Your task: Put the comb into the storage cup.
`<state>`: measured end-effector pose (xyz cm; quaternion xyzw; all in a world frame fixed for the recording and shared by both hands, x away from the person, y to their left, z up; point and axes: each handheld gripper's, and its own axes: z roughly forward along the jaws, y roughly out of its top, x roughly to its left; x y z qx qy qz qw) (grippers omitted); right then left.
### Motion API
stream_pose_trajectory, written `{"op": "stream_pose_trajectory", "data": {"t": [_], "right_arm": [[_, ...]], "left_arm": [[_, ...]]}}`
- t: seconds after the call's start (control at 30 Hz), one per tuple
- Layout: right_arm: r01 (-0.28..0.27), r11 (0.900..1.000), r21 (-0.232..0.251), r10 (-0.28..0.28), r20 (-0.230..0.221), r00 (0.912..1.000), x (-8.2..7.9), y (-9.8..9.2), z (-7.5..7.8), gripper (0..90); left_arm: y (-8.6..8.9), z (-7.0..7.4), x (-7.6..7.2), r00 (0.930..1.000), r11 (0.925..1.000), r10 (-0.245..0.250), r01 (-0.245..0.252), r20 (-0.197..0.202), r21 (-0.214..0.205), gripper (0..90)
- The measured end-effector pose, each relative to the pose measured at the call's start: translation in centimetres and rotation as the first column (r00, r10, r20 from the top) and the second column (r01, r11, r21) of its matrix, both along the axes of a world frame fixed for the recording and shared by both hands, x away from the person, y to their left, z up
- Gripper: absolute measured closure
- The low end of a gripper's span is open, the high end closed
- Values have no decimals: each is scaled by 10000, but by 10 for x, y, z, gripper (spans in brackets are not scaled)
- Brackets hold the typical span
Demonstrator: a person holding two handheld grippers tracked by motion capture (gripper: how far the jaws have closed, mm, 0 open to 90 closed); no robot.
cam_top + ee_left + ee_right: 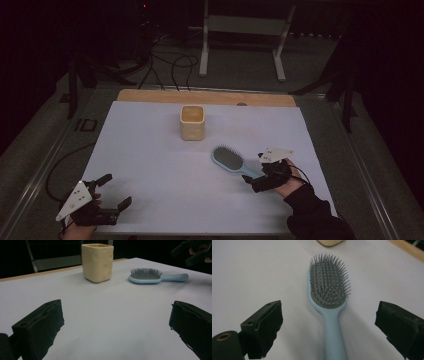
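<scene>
White sheet [165, 165] spread over wooden table [150, 95], bare wood strip along far edge. Cream square cup [192, 122] upright toward far middle of sheet, well apart from both grippers. Light blue brush [231, 161] lying bristles up, right of and nearer than cup, handle pointing to right gripper [261, 181]. Right gripper at near right, jaws spread wide on either side of handle, not touching it. Left gripper [114, 192] at near left corner, jaws wide apart, holding nothing, aimed across bare sheet toward cup and brush.
</scene>
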<state>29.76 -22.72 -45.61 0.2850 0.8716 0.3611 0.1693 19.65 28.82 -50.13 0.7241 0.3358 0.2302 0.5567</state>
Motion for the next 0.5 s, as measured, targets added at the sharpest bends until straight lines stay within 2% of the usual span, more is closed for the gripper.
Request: {"op": "stream_pose_trajectory", "data": {"t": [0.33, 0.4, 0.5], "right_arm": [[-175, 9973, -715, 120, -771, 9969, 14, 8, -7, 71], [-266, 9967, -764, 190, -991, 9949, 16, 9, -8, 71], [-359, 9927, -1148, 198, -1385, 9902, 22, 12, -13, 71]], "left_arm": [[-1, 0, 0, 10000, 10000, -50, 50, -7, 25, 0], [-1, 0, -1, 10000, 10000, -51, 51, 2, 44, 0], [-1, 0, 0, 10000, 10000, -59, 59, -6, 24, 0]]}}
